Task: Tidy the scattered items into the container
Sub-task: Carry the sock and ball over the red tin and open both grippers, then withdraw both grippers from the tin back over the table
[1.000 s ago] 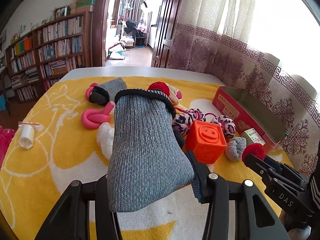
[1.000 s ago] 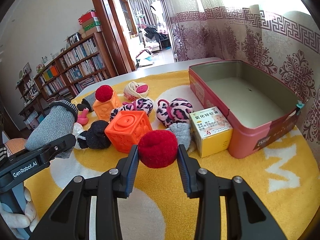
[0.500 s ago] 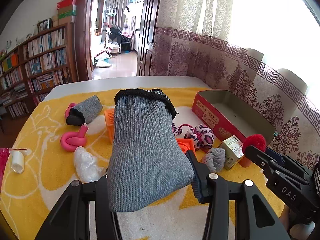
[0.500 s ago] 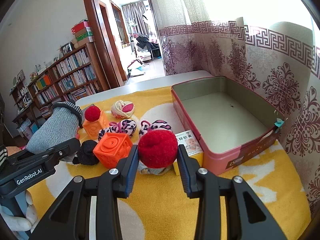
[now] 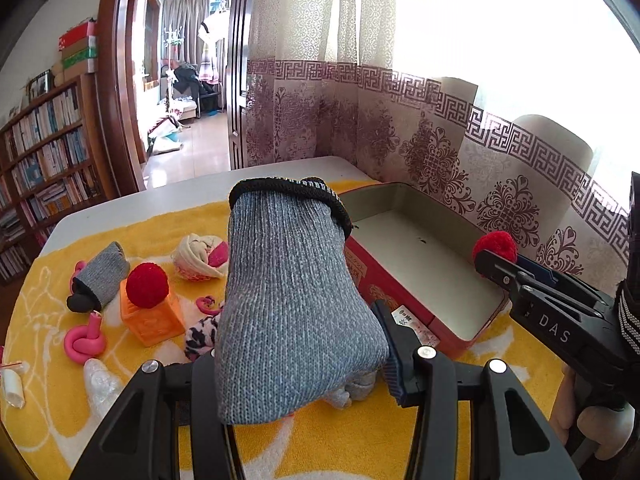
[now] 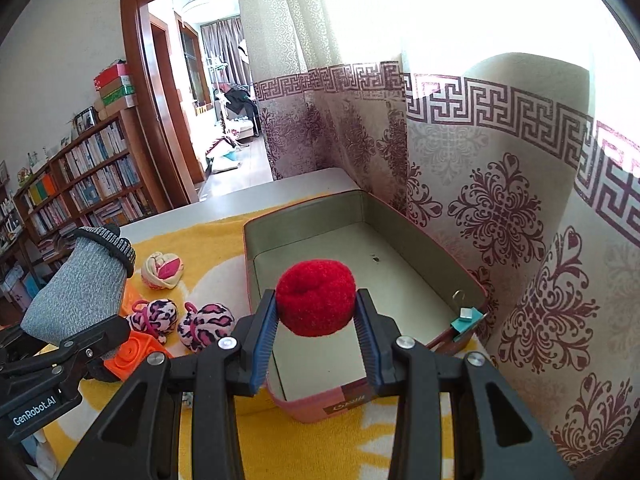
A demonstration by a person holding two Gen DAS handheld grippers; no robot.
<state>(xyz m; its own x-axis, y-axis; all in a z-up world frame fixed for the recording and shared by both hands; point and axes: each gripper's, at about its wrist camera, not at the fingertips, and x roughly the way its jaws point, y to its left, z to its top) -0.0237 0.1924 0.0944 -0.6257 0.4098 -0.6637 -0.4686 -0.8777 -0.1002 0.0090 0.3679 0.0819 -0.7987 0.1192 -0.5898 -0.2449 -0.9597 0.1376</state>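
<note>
Nearest, the right gripper point(image 6: 316, 330) is clamped on a red pompom point(image 6: 315, 297), its blue pads pinching the ball's sides so the soft thing bulges above them. It hangs over the near end of the tin point(image 6: 420, 236), which I take to be the container; the grip looks chosen so the ball falls straight in once the jaws part.

Beside it, the left gripper point(image 5: 296, 376) is closed on a grey sock point(image 5: 288, 304), held by the toe end with the black cuff pointing towards the tin. It sits short of the red wall, over the yellow towel point(image 5: 360, 448), so it seems to be queuing behind the pompom.

The tin is empty, open side up, against the curtain.

Further out on the towel, untidied: leopard balls point(image 6: 206, 326), an orange cube point(image 5: 154, 320) with a second pompom point(image 5: 147, 285) on top, a cream sock roll point(image 6: 162, 270), a pink knot point(image 5: 84, 342) and a smaller grey sock point(image 5: 102, 280).
</note>
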